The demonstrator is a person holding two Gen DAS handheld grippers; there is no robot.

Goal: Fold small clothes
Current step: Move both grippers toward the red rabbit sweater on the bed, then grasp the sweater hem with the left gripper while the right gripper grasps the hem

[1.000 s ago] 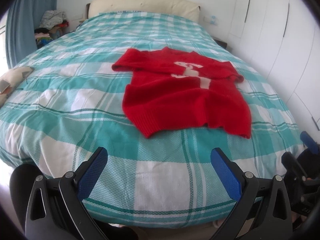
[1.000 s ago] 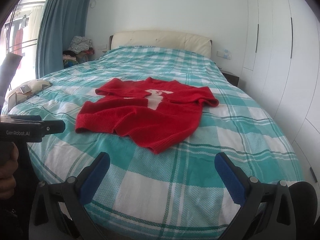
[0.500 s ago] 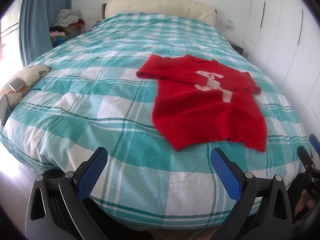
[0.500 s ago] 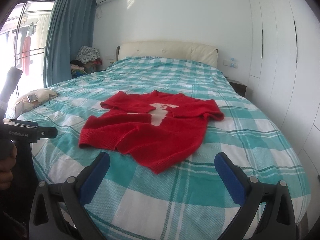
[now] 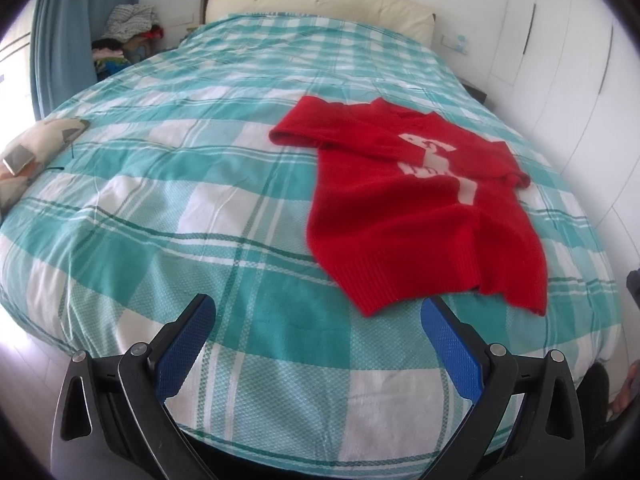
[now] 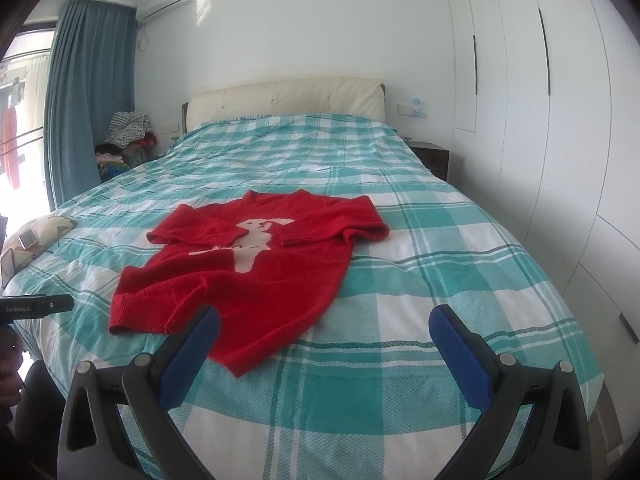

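A small red knitted sweater [image 5: 424, 208] [image 6: 256, 268] with a white animal figure on its chest lies flat on a bed, both sleeves folded in across the chest. The bed carries a teal and white checked cover [image 5: 180, 200] [image 6: 420, 280]. My left gripper [image 5: 318, 332] hangs open over the near edge of the bed, left of the sweater's hem, holding nothing. My right gripper [image 6: 324, 340] is open too, near the hem's corner, and its left finger [image 6: 192, 356] overlaps the hem in the picture. The left gripper's body [image 6: 36, 306] shows at the left edge of the right wrist view.
A patterned cushion [image 5: 32, 152] with a small flat device on it lies at the bed's left edge. A cream headboard [image 6: 288, 98] stands at the far end. White wardrobe doors [image 6: 540, 120] line the right, a blue curtain [image 6: 76, 100] and a clothes pile [image 6: 128, 128] the far left.
Both grippers have drawn back and risen from the bed. The left view has swung left, so the sweater now sits further right. The sweater itself has not moved.
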